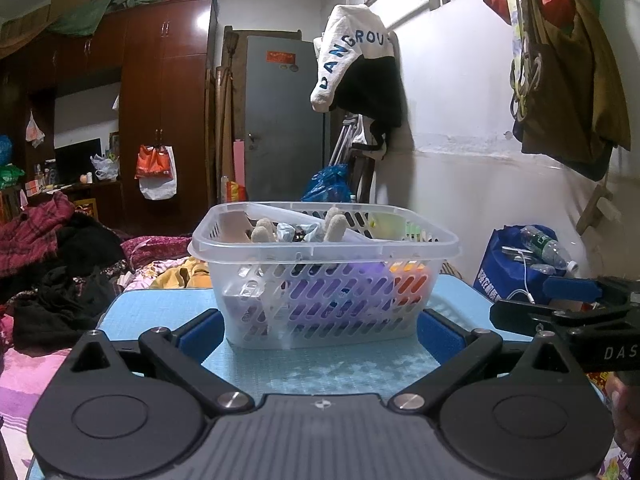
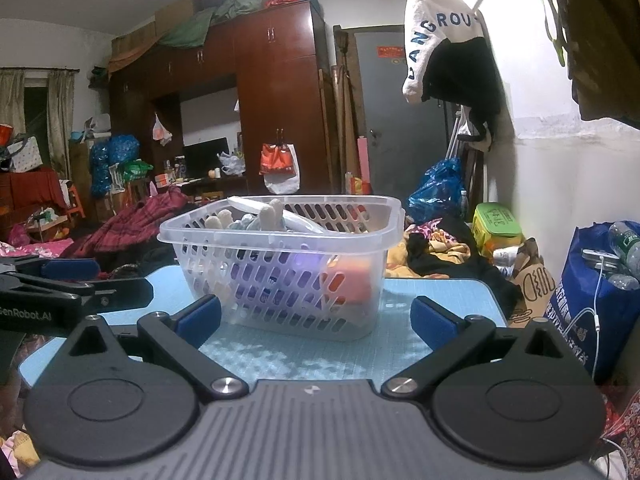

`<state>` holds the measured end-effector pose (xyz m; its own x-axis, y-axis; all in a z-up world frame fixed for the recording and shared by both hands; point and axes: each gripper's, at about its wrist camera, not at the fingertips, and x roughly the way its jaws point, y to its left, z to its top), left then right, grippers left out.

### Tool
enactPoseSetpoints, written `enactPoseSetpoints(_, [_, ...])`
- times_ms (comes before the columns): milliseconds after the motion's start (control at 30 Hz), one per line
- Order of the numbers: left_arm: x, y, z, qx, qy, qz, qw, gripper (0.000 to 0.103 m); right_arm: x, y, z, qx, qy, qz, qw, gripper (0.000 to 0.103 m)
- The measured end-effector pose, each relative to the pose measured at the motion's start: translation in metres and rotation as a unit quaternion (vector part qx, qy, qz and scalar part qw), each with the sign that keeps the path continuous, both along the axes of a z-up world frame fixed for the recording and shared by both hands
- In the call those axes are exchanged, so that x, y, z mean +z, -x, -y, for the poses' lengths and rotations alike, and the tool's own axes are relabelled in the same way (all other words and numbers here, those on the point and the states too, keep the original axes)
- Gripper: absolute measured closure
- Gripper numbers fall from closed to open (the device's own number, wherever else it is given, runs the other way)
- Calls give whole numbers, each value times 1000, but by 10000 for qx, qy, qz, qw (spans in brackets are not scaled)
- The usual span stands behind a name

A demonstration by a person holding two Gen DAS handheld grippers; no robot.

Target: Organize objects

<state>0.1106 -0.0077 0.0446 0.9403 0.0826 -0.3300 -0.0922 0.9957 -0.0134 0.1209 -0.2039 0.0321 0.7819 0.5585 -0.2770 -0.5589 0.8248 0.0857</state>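
A clear perforated plastic basket [image 1: 324, 276] stands on a light blue table [image 1: 160, 312]. It holds several things: a purple object [image 1: 360, 280], an orange object [image 1: 412, 280] and a soft toy with beige limbs [image 1: 264, 232]. My left gripper [image 1: 320, 336] is open and empty, its blue pads either side of the basket's near wall. In the right wrist view the basket [image 2: 280, 264] stands just ahead of my right gripper [image 2: 316, 316], which is open and empty. The right gripper also shows at the right edge of the left wrist view [image 1: 568, 308].
Piles of clothes [image 1: 60, 264] lie on the bed left of the table. A blue bag with bottles [image 1: 528, 264] stands to the right by the white wall. A paper bag [image 2: 532, 284] and a green box [image 2: 496, 228] sit beyond the table's right side.
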Motion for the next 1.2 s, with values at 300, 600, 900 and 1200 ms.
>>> enactPoseSetpoints(300, [1,0,-2,9,19,2,10000,0,-1,0,0,5,-9,17,10000,0])
enactPoseSetpoints(600, [0,-1,-3,17,38,10,10000,0,2,1,0,22,-4,49,10000,0])
enactPoseSetpoints(900, [-2,-3,-3,-5,29,-27,10000,0,2,0,0,27,-8,51,10000,0])
enactPoseSetpoints(1200, [-3,-4,-3,10,35,-13,10000,0,2,1,0,21,-8,52,10000,0])
